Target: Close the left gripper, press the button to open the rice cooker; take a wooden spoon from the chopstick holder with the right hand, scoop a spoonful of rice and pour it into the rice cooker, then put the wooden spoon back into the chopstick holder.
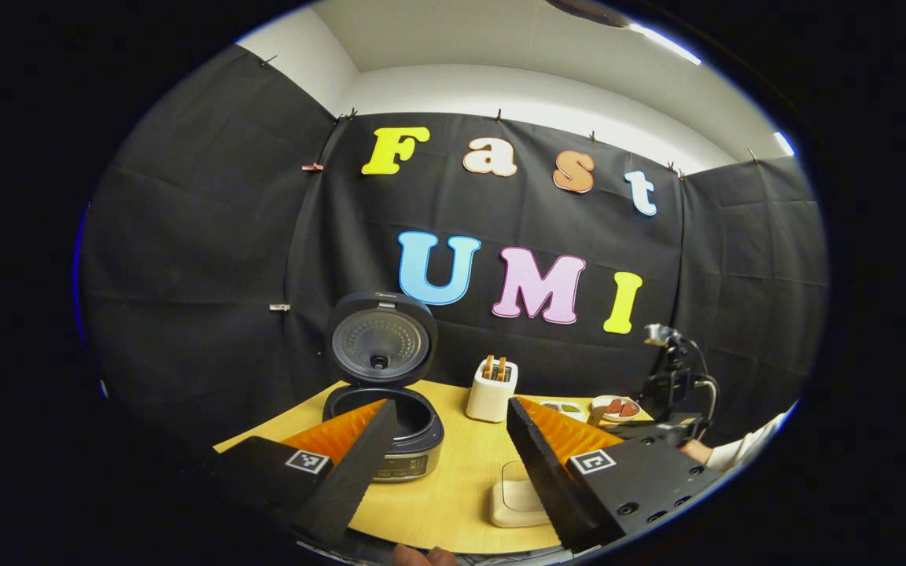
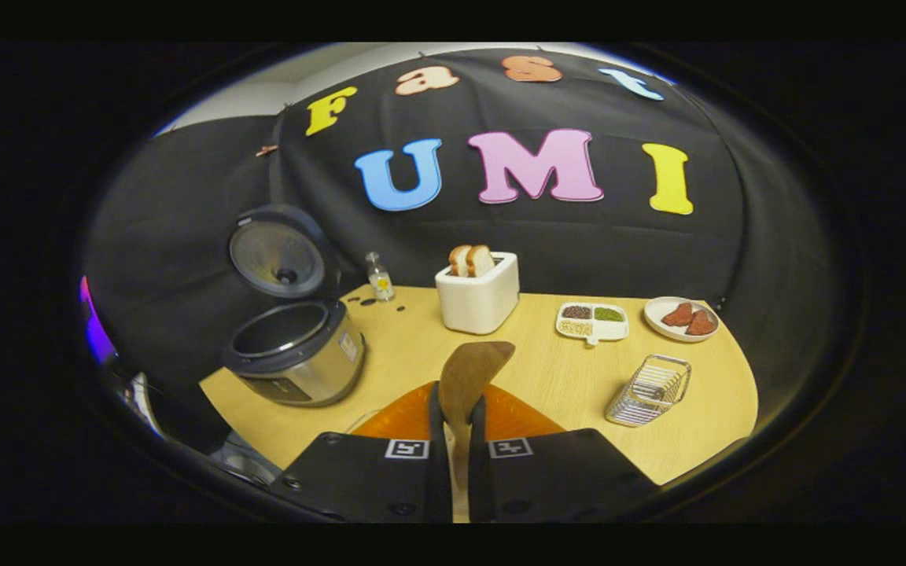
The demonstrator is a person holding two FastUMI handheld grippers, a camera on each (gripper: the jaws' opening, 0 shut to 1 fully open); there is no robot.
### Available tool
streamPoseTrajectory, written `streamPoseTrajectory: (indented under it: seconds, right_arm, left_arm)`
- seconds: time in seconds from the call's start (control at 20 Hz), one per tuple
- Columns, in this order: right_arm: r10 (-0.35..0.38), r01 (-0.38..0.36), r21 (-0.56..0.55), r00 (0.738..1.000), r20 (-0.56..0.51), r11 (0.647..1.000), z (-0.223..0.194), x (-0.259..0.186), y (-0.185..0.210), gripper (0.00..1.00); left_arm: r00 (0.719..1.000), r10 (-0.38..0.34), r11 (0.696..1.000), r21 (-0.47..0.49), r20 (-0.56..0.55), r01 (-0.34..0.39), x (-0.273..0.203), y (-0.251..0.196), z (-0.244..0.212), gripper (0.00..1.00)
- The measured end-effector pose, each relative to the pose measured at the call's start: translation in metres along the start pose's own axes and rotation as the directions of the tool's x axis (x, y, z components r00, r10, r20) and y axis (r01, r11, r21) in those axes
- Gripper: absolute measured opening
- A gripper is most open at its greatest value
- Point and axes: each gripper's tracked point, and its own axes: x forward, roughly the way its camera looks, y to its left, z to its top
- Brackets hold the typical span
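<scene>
Between right gripper (image 2: 453,409) fingers: brown wooden spoon (image 2: 470,369), clamped | left gripper (image 1: 449,428) wide

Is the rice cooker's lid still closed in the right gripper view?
No. The rice cooker stands with its lid swung up, and the inner pot is open to view.

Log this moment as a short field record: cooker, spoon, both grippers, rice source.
rice cooker: lid up, pot open
wooden spoon: clamped in right gripper, bowl end forward, above the table
left gripper: open, holding nothing, near the cooker
grain tray: divided, beside the toaster
wire basket: on its side, right of the spoon
</scene>
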Motion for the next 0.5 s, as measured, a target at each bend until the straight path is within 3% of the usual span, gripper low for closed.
streamPoseTrajectory:
  seconds: [0.1, 0.25, 0.3, 0.4, 0.5]
  right_arm:
    - [-0.023, 0.023, -0.005, 0.999, -0.023, 1.000, -0.012, 0.011, -0.005, 0.13]
    - [-0.026, 0.025, -0.028, 0.999, -0.029, 0.999, -0.015, 0.019, 0.008, 0.08]
    - [-0.021, 0.019, -0.041, 0.999, -0.036, 0.999, -0.019, 0.019, 0.016, 0.17]
    - [-0.015, 0.014, -0.023, 0.999, -0.045, 1.000, -0.026, 0.020, 0.021, 0.13]
    - [-0.013, 0.018, 0.070, 0.998, -0.067, 0.997, -0.032, 0.019, 0.023, 0.08]
  left_arm:
    - [1.000, 0.004, 1.000, 0.004, -0.003, -0.004, -0.004, 0.007, -0.001, 0.95]
    - [1.000, 0.009, 1.000, -0.011, -0.005, -0.009, -0.006, 0.012, -0.003, 0.95]
    - [1.000, 0.011, 1.000, -0.020, -0.005, -0.012, -0.005, 0.014, -0.004, 0.95]
    - [1.000, 0.018, 0.999, -0.029, -0.006, -0.018, -0.003, 0.017, -0.005, 0.95]
    - [1.000, 0.025, 0.999, -0.032, 0.004, -0.025, -0.003, 0.020, -0.002, 0.95]
